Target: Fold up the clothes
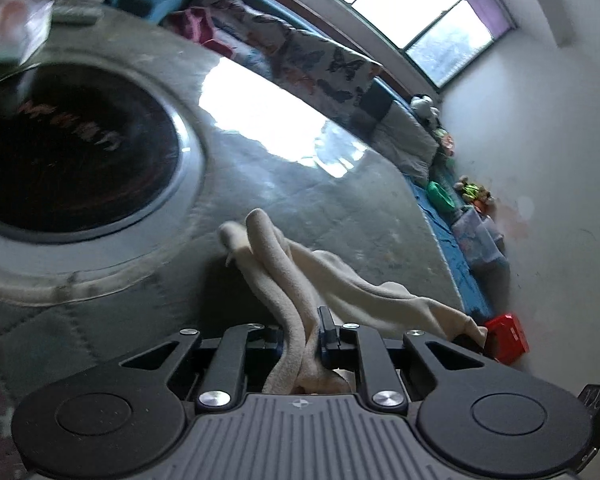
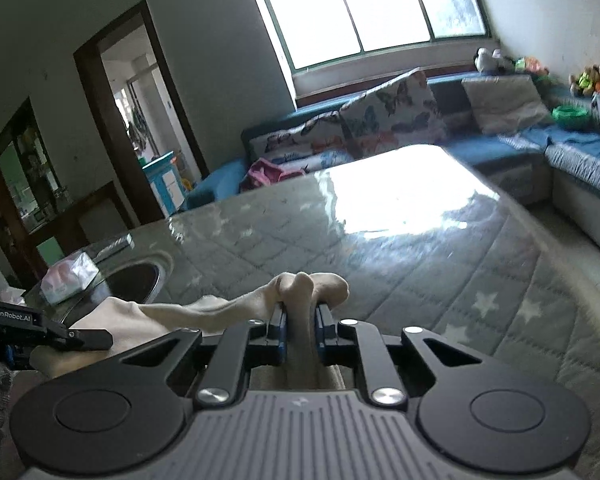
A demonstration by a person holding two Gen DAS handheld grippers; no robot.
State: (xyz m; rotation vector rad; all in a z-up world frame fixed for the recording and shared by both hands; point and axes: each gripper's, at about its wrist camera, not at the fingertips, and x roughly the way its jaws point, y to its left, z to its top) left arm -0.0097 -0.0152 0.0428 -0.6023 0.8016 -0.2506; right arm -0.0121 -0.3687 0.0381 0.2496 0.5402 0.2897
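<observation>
Left tongs (image 1: 304, 340) clamp a bunched fold of the cream garment (image 1: 300, 276), which rises between the pads and trails off to their right. Right tongs (image 2: 300, 328) pinch another bunch of the same cloth, its folds poking up past the tips and draping away to their left (toward the other tongs). Beyond both lies the quilted grey desk (image 2: 380, 248), a round black inset (image 1: 72, 148) left of the left tongs.
</observation>
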